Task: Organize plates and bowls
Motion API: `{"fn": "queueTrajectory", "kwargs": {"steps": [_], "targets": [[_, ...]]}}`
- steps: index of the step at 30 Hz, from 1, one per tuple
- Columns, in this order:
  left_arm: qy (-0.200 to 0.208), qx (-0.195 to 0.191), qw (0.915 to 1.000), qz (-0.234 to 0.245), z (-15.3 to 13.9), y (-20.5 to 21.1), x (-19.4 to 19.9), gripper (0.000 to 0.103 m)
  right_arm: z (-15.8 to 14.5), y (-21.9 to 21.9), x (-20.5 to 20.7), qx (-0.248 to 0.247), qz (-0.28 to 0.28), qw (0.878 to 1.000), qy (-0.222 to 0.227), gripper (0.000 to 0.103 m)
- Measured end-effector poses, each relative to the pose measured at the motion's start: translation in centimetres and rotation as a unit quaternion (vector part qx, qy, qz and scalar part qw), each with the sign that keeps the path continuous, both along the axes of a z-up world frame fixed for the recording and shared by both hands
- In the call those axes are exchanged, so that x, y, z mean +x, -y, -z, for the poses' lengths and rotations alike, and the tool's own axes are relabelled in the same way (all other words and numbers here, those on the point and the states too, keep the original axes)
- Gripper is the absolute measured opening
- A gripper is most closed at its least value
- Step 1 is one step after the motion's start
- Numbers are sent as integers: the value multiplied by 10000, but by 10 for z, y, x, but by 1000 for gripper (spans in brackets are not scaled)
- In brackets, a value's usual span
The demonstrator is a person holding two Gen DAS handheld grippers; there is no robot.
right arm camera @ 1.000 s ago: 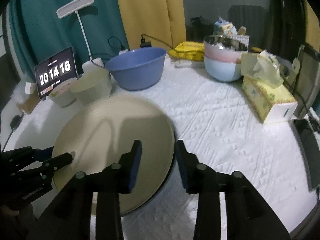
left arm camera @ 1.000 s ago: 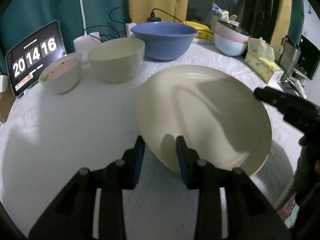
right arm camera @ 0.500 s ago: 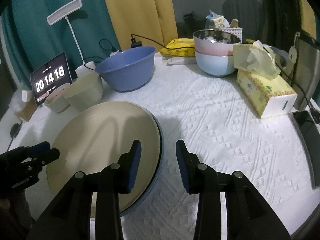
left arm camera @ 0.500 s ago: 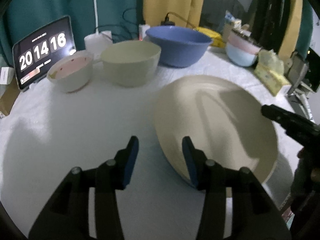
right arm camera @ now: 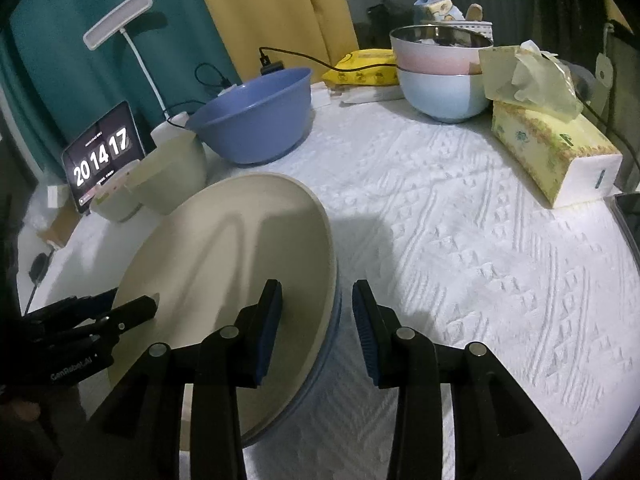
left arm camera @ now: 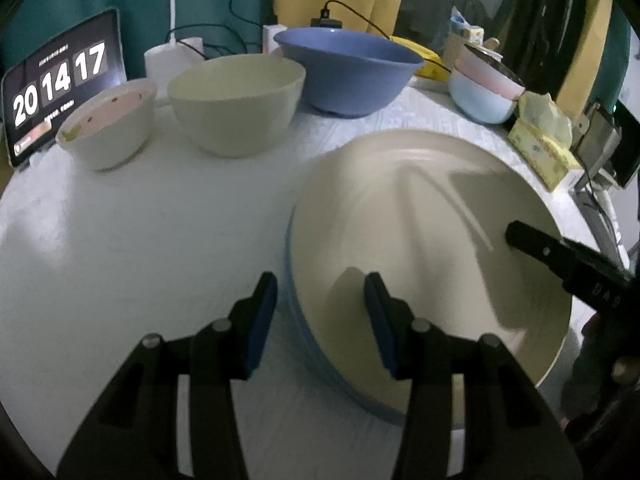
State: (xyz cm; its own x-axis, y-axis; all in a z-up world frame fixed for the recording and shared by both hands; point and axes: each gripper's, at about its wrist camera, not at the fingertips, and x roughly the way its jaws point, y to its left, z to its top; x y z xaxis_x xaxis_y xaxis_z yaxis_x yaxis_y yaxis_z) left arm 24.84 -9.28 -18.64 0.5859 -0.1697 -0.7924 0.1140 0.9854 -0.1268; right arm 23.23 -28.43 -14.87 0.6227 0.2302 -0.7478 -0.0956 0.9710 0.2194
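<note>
Counter (right arm camera: 460,208), white textured cloth: carries all items below.

Cream plate (left arm camera: 420,248) (right arm camera: 224,264): largest piece, at the counter's near edge. A second ago it hung tilted between both grippers; now it lies flat on a blue plate (left arm camera: 298,336) (right arm camera: 326,344), of which only a thin rim shows.

Blue bowl (left arm camera: 348,68) (right arm camera: 256,116): far edge, unmoved.

Cream bowl (left arm camera: 236,100) (right arm camera: 176,168): just left of the blue bowl, unmoved.

Pink-and-blue stacked bowls (left arm camera: 484,88) (right arm camera: 440,72): far right. Only the right wrist view shows the metallic inside of the top one.

Small white bowl, pink inside (left arm camera: 108,120) (right arm camera: 116,196): beside the cream bowl. Its pink inside shows only in the left wrist view.

Tissue box (right arm camera: 552,152) (left arm camera: 544,152): right edge.

Clock display (left arm camera: 60,80) (right arm camera: 104,156): far left; its last digits have gone from 16 to 17.

White lamp (right arm camera: 120,24): right wrist view only shows its head.

Left gripper (left arm camera: 320,300) (right arm camera: 132,312): angled steeply down. Jaws spread and straddling the plates' left rim without pressing it; a second ago they were narrower on that rim.

Right gripper (right arm camera: 316,308) (left arm camera: 520,236): angled steeply down. Jaws spread, one finger over the cream plate, the other over the cloth, rim between them, no pinch visible.
</note>
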Motion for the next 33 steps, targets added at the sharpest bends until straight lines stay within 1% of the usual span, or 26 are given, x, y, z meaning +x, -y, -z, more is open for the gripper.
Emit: {"fn": "queueTrajectory", "kwargs": {"steps": [1,5,13,16,18,23,33], "targets": [[-32,-80,10000,20,0,-1,0,47,0,0,0,27,-5,10000,-10,39],[-29,-176,9998,91,0,2,-1,47,1,-6,1,-24,-93,10000,-5,39],[165,-49,9996,203,1,2,-7,45,1,-13,-1,-140,102,9998,27,41],[181,-54,9996,218,1,-1,-10,42,1,-13,-2,-139,132,9998,29,41],[174,-59,9996,200,1,-4,-11,41,1,-14,-4,-139,151,9998,12,41],[157,-72,9998,141,0,-13,-18,40,1,-22,-9,-185,145,9997,-13,41],[248,-60,9996,-84,-6,-43,-34,40,-6,-55,-17,-305,-78,9995,48,40]]}}
